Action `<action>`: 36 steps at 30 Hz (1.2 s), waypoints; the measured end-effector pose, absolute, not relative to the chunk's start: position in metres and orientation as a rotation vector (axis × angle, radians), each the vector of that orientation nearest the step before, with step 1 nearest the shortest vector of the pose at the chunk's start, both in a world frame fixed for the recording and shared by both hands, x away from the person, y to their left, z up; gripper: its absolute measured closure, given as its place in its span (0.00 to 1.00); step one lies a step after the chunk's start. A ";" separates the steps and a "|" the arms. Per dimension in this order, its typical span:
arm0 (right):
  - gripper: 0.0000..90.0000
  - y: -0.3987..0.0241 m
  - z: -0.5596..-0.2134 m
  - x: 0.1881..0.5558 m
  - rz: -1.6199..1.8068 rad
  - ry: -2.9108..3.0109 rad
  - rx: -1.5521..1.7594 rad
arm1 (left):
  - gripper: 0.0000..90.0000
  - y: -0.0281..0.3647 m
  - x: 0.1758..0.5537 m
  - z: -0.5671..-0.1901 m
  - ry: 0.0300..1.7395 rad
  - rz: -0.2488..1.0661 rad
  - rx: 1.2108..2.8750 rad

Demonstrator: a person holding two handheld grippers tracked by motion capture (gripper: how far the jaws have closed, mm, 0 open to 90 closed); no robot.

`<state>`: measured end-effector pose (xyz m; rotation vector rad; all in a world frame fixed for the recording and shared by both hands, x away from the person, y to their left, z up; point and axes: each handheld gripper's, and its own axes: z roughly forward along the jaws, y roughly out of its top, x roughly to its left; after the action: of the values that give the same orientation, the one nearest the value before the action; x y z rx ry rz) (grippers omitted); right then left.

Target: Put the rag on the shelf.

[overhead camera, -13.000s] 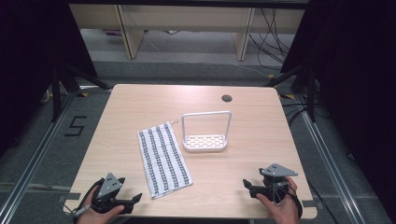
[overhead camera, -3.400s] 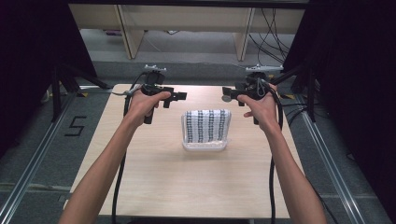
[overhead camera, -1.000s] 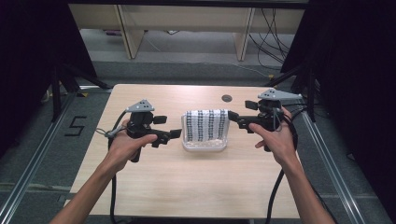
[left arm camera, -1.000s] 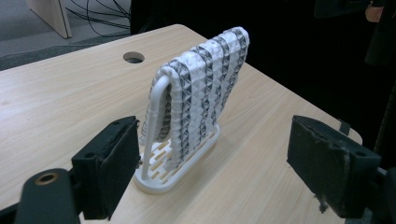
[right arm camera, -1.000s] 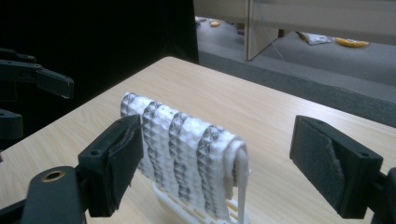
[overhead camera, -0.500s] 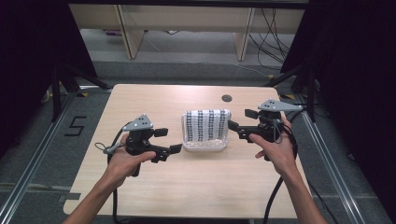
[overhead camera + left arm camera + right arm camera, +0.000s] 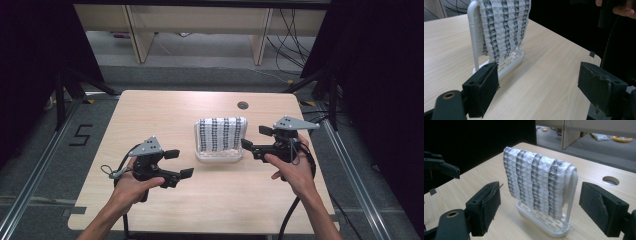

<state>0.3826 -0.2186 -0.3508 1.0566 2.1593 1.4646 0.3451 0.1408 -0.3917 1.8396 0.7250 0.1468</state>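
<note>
A white waffle-weave cloth w/ dark grey stripes [image 7: 220, 133] is seen draped over the top bar of a white plastic rack w/ a slotted base tray [image 7: 218, 156], standing approx. mid-table on the light wood-grain table [image 7: 165, 112]. The cloth hangs down both sides of the bar; its lower edge is seen just above the slotted base in the right gripper view [image 7: 539, 183]. Nothing else is seen lying in the base tray.

The left gripper [image 7: 179, 163] is held near the table's front-left, well apart from the rack, jaws pointed toward it. Its jaws are spread wide w/ nothing between them; in the left gripper view the rack's post [image 7: 473, 37] and cloth [image 7: 502, 25] are seen beyond the left jaw.

The right gripper [image 7: 254, 141] is held just beside the rack's right end, not touching it. Jaws are likewise spread apart & empty; the cloth and rack base [image 7: 541, 222] are framed between them farther off. The left gripper's jaw tips [image 7: 442, 166] are seen at that view's left edge.

A round cable hole [image 7: 243, 105] is seen in the table behind the rack.
</note>
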 end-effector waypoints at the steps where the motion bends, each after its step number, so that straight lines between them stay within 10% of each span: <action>1: 0.20 -0.218 -0.352 0.382 1.473 2.172 1.060 | 0.18 0.141 0.344 -0.393 0.727 0.150 1.848; 36: 0.21 -0.208 -0.396 0.343 1.446 2.260 0.994 | 0.18 0.145 0.309 -0.441 0.703 0.172 1.913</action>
<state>0.3433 -0.2084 -0.3964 0.9943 2.2598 1.4457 0.3093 0.1448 -0.4414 1.9131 0.7032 0.1723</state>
